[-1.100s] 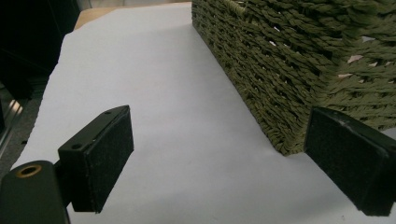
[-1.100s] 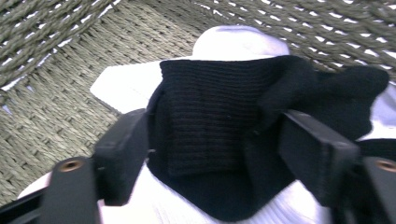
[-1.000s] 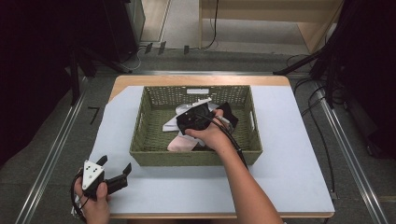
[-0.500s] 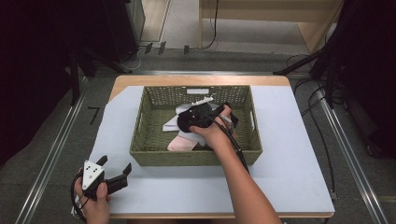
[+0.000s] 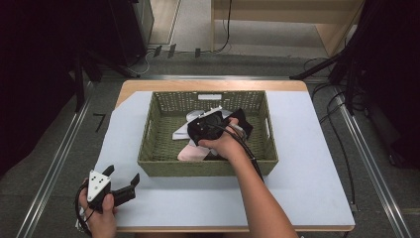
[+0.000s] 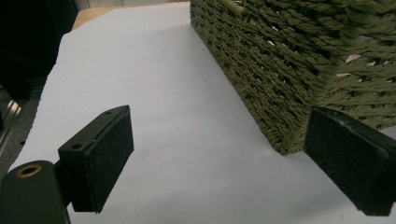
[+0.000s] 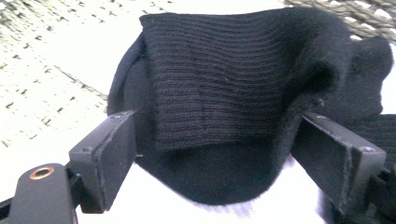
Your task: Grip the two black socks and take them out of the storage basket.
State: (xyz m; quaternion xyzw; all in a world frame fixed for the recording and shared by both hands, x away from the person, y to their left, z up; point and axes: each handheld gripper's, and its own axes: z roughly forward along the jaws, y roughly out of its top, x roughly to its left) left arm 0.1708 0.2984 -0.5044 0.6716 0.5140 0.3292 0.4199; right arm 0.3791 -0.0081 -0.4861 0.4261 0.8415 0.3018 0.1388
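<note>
A person's right gripper (image 5: pixel 214 130) reaches into a green woven basket (image 5: pixel 157 148) at the middle of the paper-covered surface (image 5: pixel 307 173), its fingers spread wide around the ribbed cuff of a black sock (image 7: pixel 219 84). In the right gripper view the cuff sits squarely between the two black fingers (image 7: pixel 109 154), bulging toward the camera and just about touching both, with pale cloth beneath it. The fingers have not yet pinched down. The sock's body runs away from the gripper toward the basket's far wall, so a straight squeeze across the cuff looks like the move this turns on.

From above, the sock (image 5: pixel 241 121) lies among white and pink pieces of clothing (image 5: pixel 190 151) near the basket's centre, directly under the right hand (image 5: pixel 225 145).

The left gripper (image 5: pixel 121 186) rests well apart at the near left corner of the surface, outside the basket. Its fingers (image 6: pixel 100 156) stand wide with nothing between them, aimed past the basket's near corner (image 6: pixel 289 93). The right hand is plainly the nearer one.
</note>
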